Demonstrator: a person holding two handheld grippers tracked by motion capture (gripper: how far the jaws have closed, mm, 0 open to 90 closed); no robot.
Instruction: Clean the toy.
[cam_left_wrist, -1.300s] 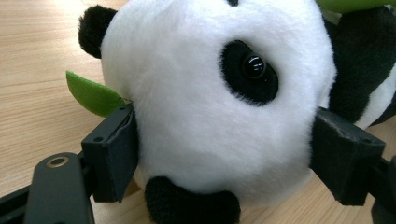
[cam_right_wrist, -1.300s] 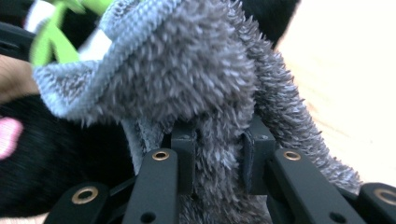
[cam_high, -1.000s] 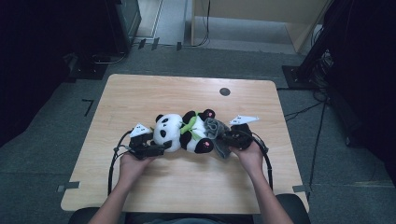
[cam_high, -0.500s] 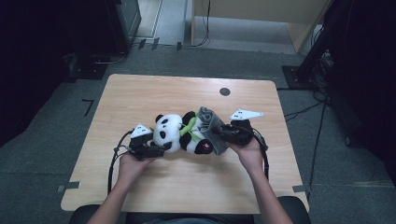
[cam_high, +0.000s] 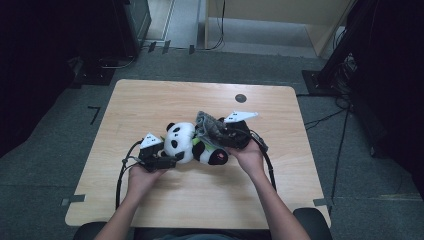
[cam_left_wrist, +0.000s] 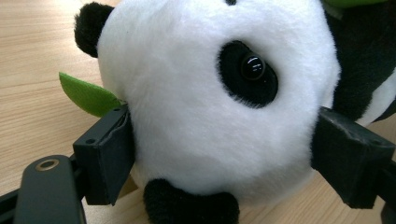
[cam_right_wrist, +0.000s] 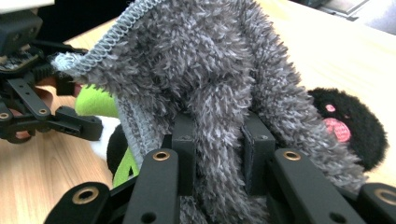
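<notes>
Item: plush panda (cam_high: 192, 145), lying mid-counter (cam_high: 150, 100). We clamp its white head (cam_left_wrist: 205, 107) in the left gripper (cam_high: 159, 159), jaws wide around it. Right gripper (cam_high: 220, 136), jaws closed on a grey fuzzy cloth (cam_right_wrist: 210, 88), held over the body. Advice: we keep the head pinned and draw the cloth steadily. Containers: none.

Around the toy panda (cam_high: 192, 145), which lies near the middle of the table (cam_high: 150, 100), the far side is bare wood up to the small dark disc (cam_high: 240, 98), so a hand can pass there freely. The near side of the panda is bare wood too, between the two forearms. The left of the panda is blocked by the left gripper (cam_left_wrist: 224, 158), whose jaws clasp its head, and its right is blocked by the right gripper (cam_right_wrist: 218, 154), which pinches a grey cloth (cam_right_wrist: 205, 79) over the body.
</notes>
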